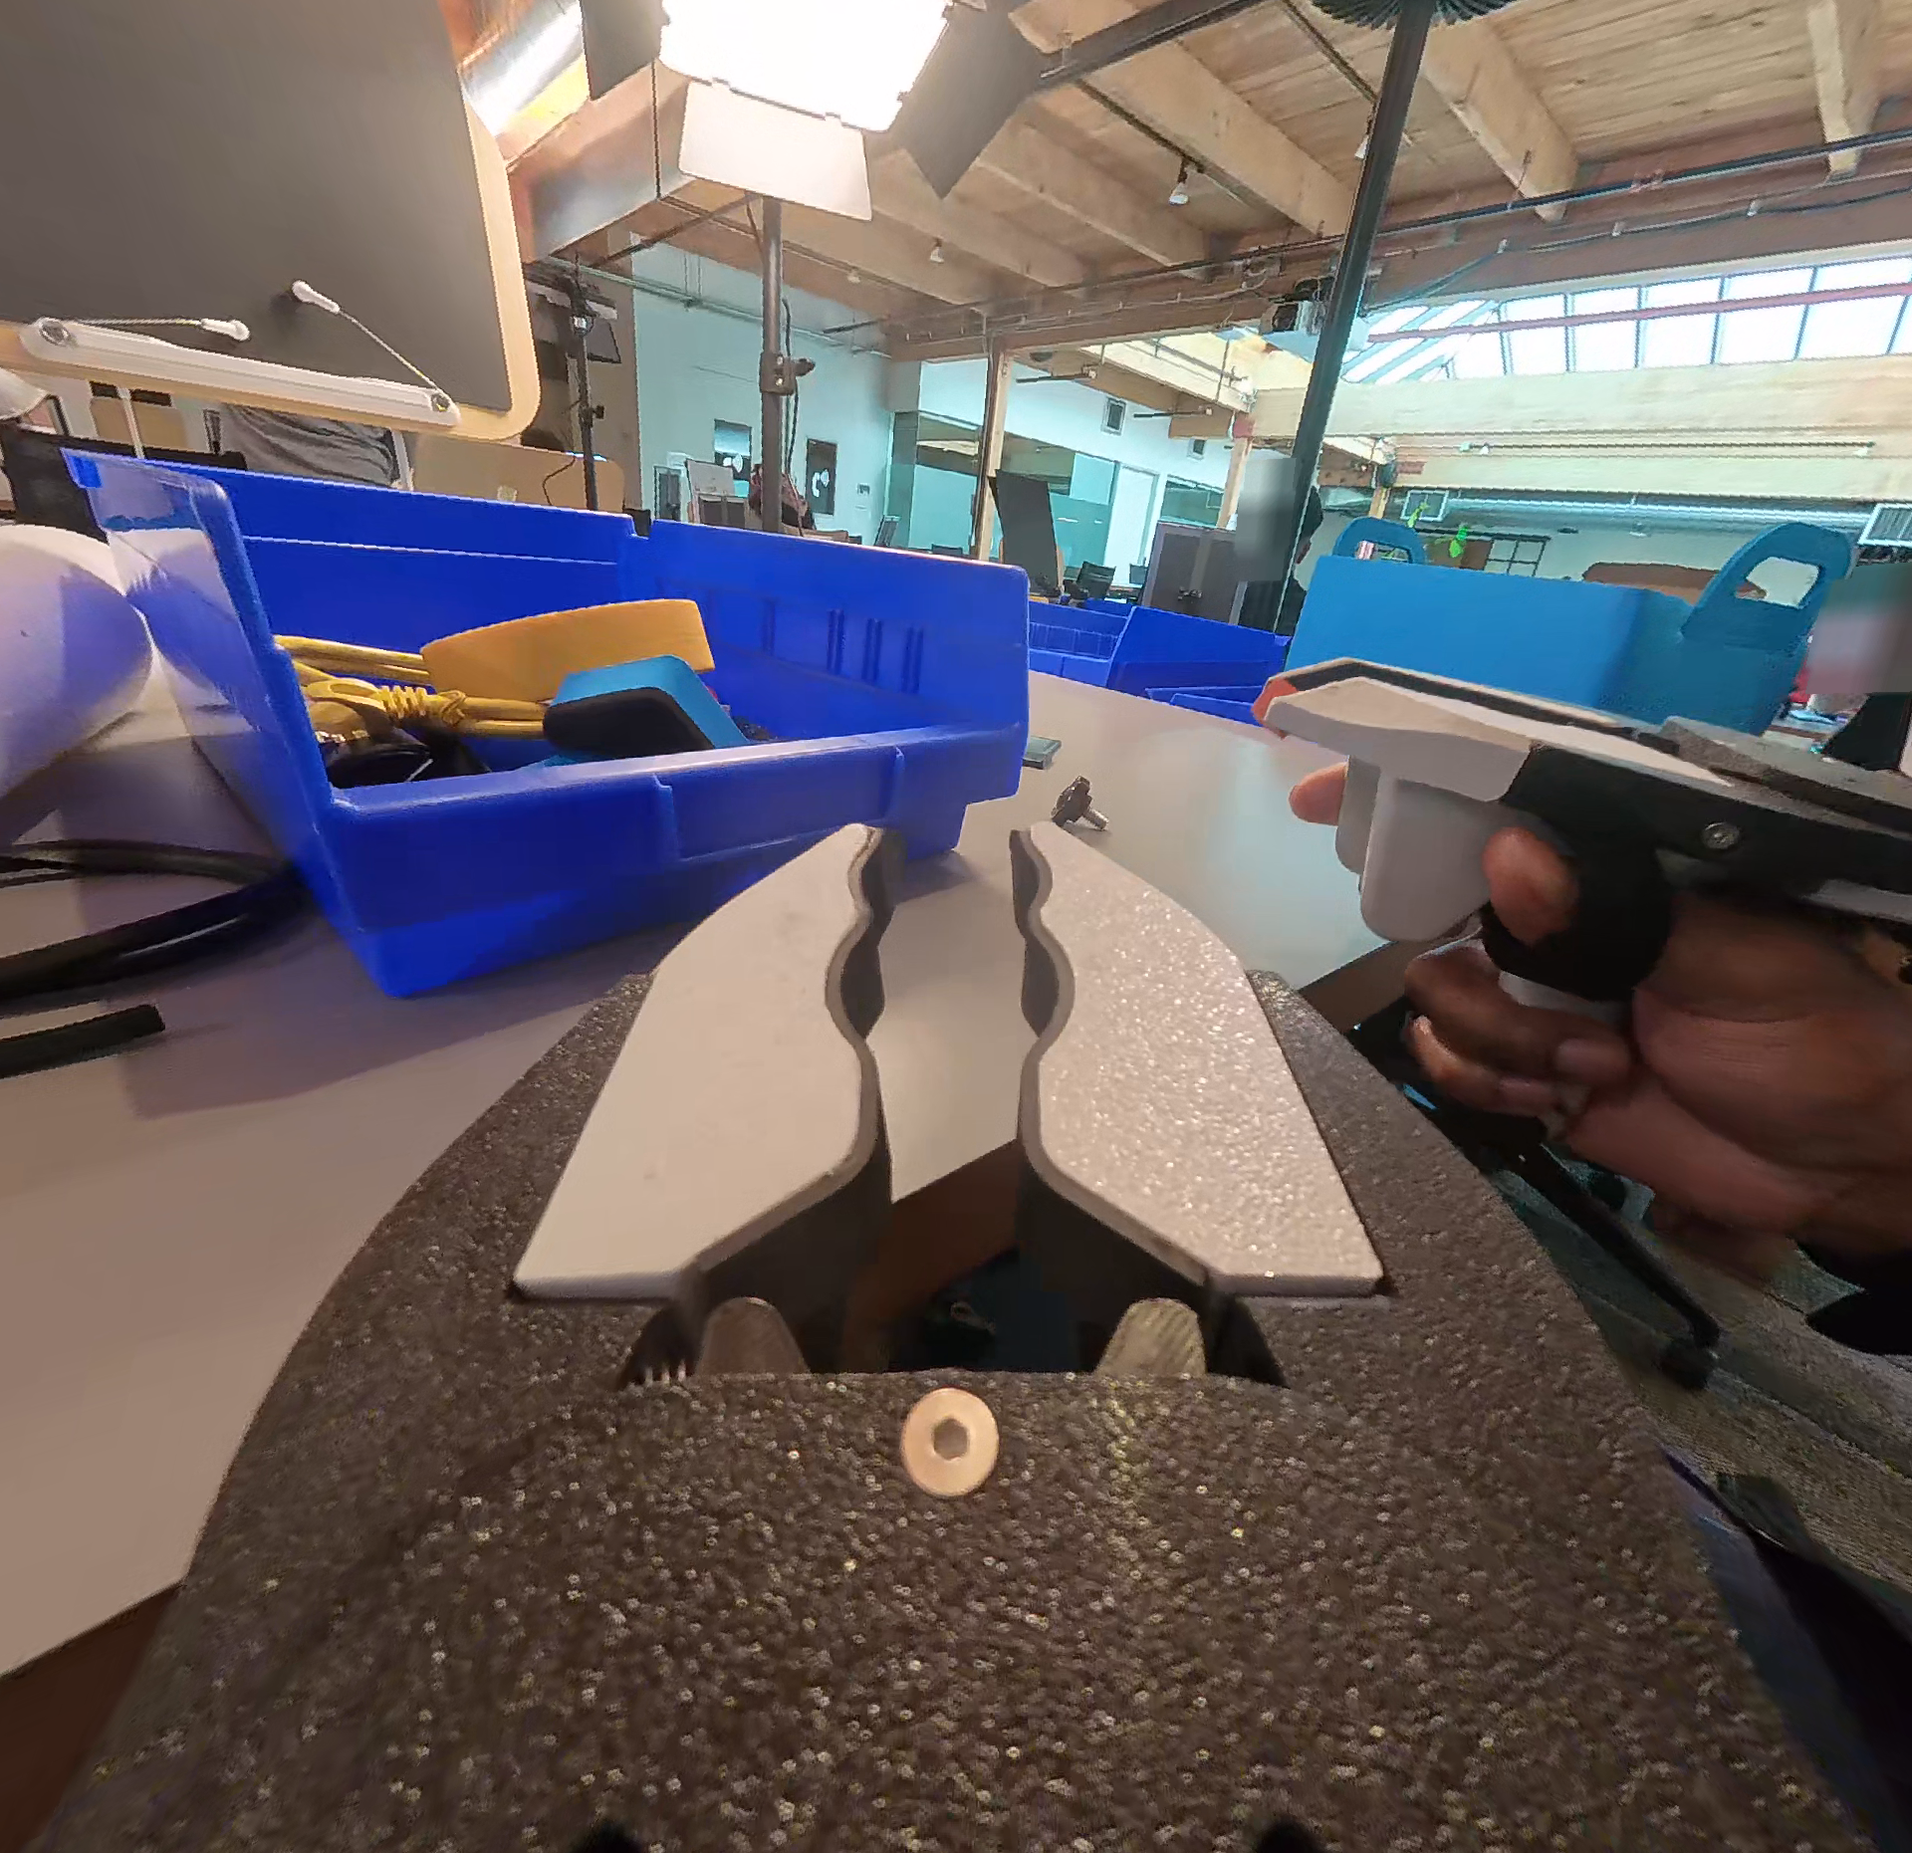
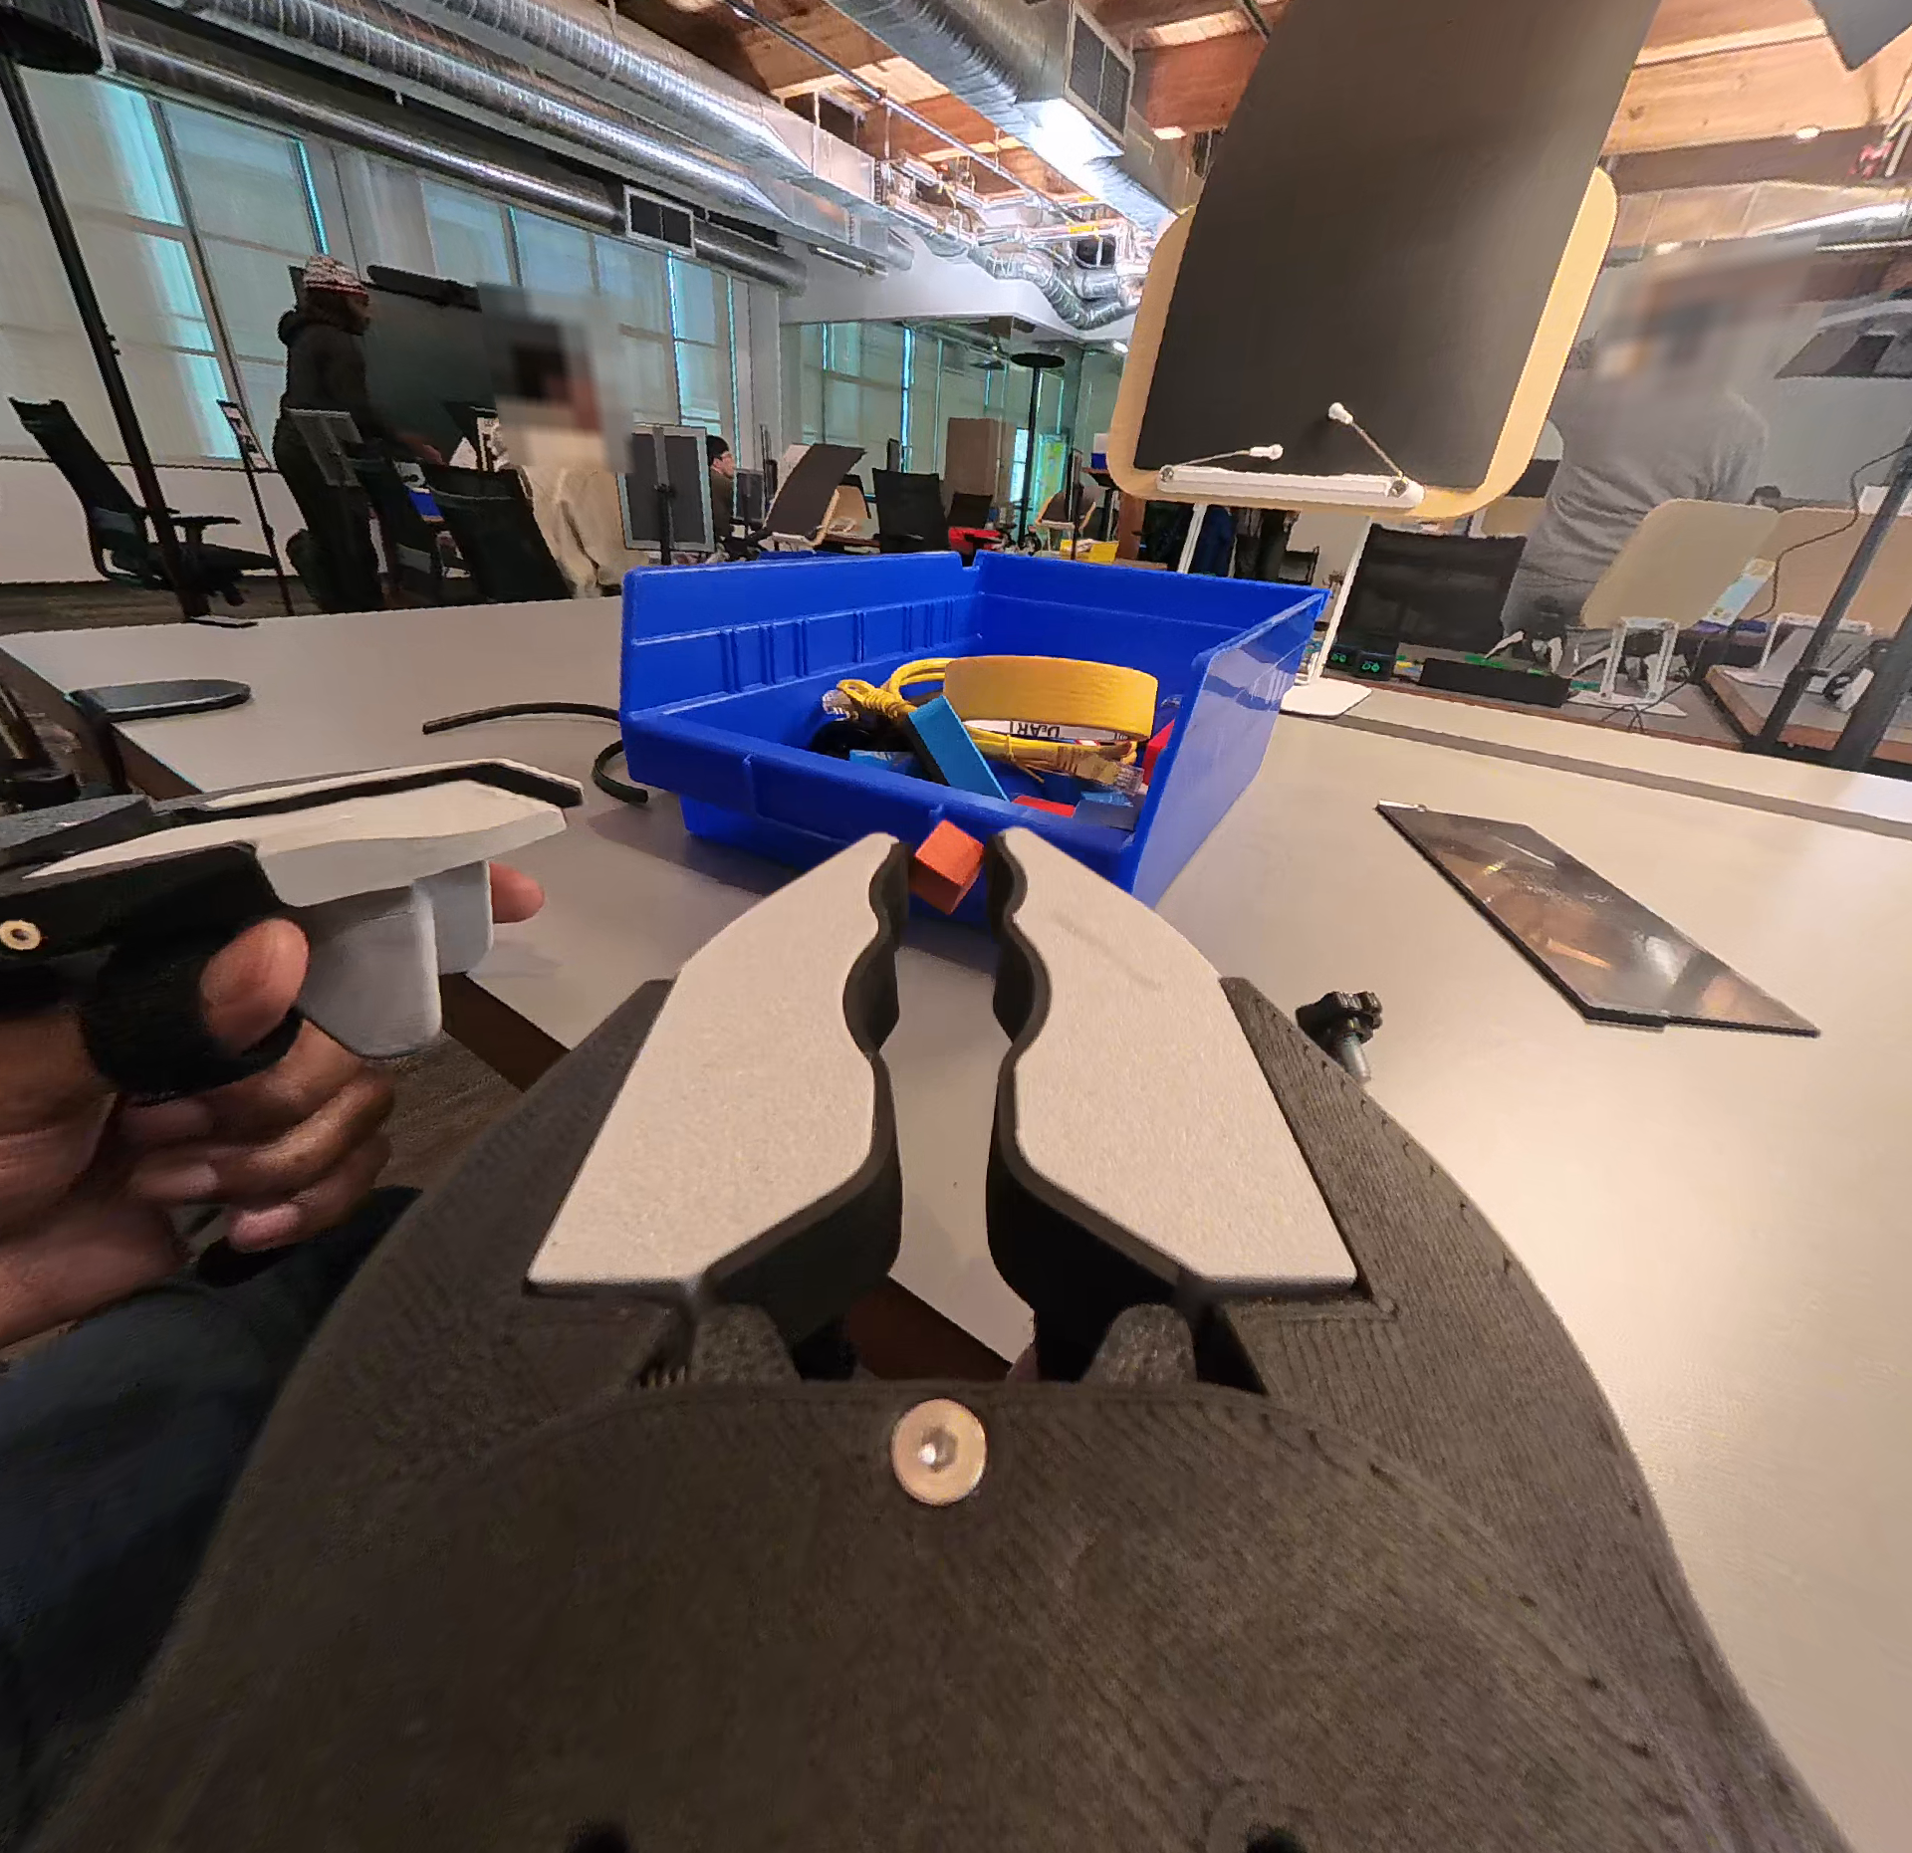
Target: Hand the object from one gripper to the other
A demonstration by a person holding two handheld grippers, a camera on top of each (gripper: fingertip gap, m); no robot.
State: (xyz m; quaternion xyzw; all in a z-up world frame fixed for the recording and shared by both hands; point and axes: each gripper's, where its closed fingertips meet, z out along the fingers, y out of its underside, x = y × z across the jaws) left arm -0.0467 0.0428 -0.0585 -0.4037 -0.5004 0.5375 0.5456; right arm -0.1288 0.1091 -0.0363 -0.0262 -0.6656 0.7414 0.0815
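My right gripper point(image 2: 944, 857) is shut on a small orange block point(image 2: 947, 869), pinched at the fingertips just above the near wall of the blue bin point(image 2: 890, 779). In the left wrist view the right gripper point(image 1: 1278, 702) shows at the right, hand-held, with an orange edge at its tip. My left gripper point(image 1: 947, 841) is open a little and empty, pointing at the corner of the blue bin point(image 1: 641, 841). In the right wrist view the left gripper point(image 2: 548, 805) is at the left, level with the right one and apart from it.
The bin holds a yellow tape roll point(image 2: 1050, 691), a yellow cable point(image 2: 879, 702) and blue blocks point(image 2: 952, 748). On the grey table point(image 2: 1552, 1286) lie a black screw knob point(image 2: 1345, 1027), a dark flat plate point(image 2: 1593, 924) and a black cable point(image 2: 538, 717). A black board on a stand point(image 2: 1376, 252) rises behind the bin. The tips of one gripper are about 11 centimetres away from the tips of the other.
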